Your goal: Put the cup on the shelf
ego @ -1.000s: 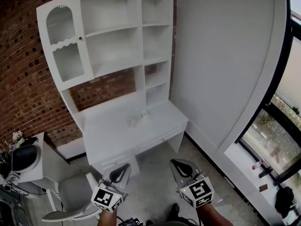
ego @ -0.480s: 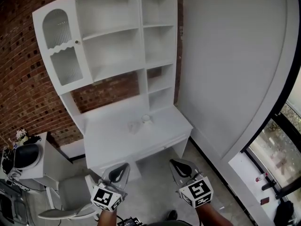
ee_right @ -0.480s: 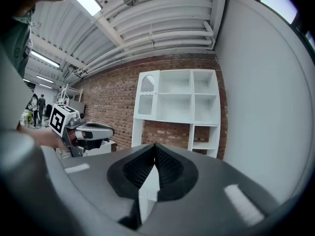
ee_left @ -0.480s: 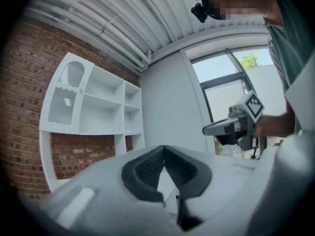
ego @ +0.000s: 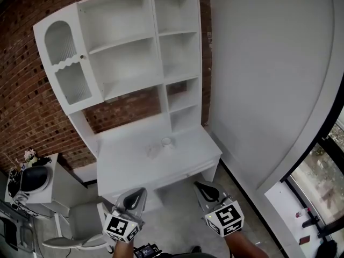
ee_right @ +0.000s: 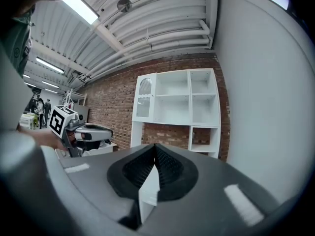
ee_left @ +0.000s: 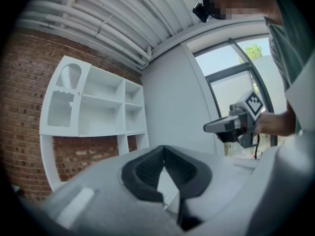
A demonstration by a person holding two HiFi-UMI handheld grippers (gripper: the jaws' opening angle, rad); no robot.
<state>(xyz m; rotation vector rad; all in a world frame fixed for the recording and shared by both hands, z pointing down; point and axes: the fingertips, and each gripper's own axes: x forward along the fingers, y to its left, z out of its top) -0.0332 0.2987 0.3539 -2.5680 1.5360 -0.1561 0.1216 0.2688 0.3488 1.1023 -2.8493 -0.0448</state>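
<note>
Task is judged not begun. The cup [ego: 166,142] is seen standing on the desk [ego: 126,168], at the centre of the head view, just below the shelf unit [ego: 134,42]. A faint clear item [ego: 152,151] is seen just beside the cup, to its lower left, too blurred to be named. All open shelves are seen bare. Nothing can be made out behind the glazed door [ego: 64,63] at upper left.

The left gripper [ego: 135,196] is held at the bottom of the frame, left of centre. Its jaws are closed pad to pad with nothing gripped, as confirmed in the left gripper view. The right gripper [ego: 207,190] is held at the bottom, right of centre. Its jaws are likewise pressed together and nothing is held. Both are well apart from the cup, over the floor in front of the desk, and pointed toward it. A chair [ego: 80,227] is seen at lower left, clear of the path.

Done: 0 steps, as far as can be seen. Left: the desk is to be approached, 1 gripper opened, and the cup gripped, lifted, set on a shelf and released. The 2 low cubbies at the unit's right are nearest the cup and are judged the easiest target. Which shelf is meant is not stated.
</note>
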